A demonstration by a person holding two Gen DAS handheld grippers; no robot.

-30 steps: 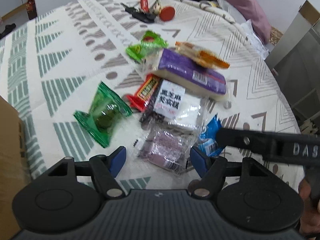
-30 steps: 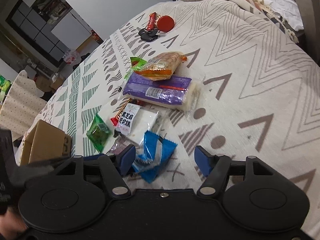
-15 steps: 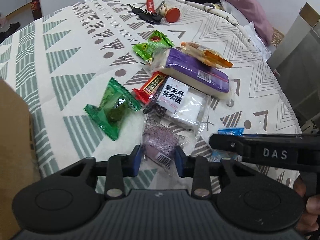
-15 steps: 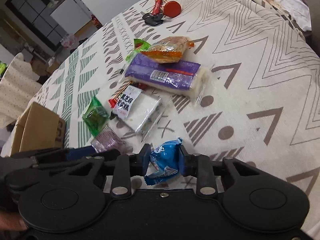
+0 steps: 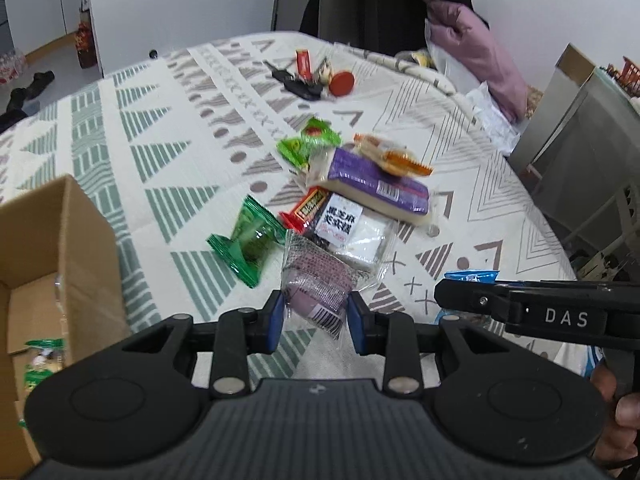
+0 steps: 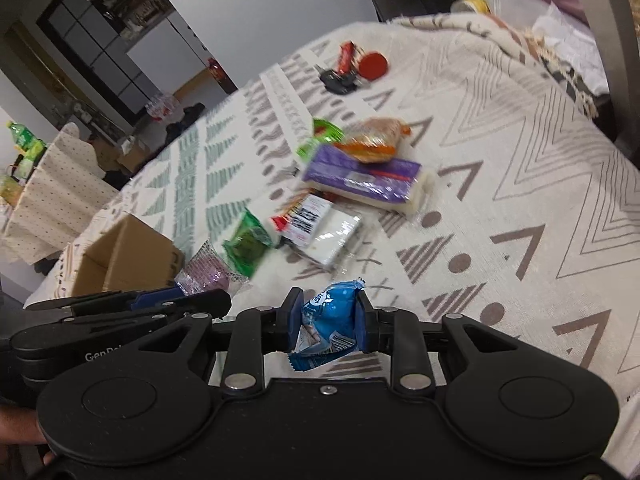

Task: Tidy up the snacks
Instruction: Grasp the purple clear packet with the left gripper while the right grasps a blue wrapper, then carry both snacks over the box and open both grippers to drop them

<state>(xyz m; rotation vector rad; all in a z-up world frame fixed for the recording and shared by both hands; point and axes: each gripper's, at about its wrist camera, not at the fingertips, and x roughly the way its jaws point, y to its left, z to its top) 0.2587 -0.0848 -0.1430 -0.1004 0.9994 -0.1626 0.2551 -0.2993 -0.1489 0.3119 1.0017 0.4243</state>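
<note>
While my left claw point(image 5: 316, 316) pinches the purple packet point(image 5: 316, 284), my right claw point(image 6: 329, 326) clamps the blue packet point(image 6: 326, 320). Both hang above the desk point(image 6: 520, 208) near the box point(image 5: 52, 240).

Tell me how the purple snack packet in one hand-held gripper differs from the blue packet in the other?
The clear-wrapped purple snack packet is see-through, showing its filling; the shiny blue foil packet is opaque. The purple packet sits in the left hand-held gripper, the blue one in the right hand-held gripper. The purple packet looks puffed, while the blue one is crumpled. Both are small sealed snacks clamped between blue pads above the patterned tablecloth.
</note>
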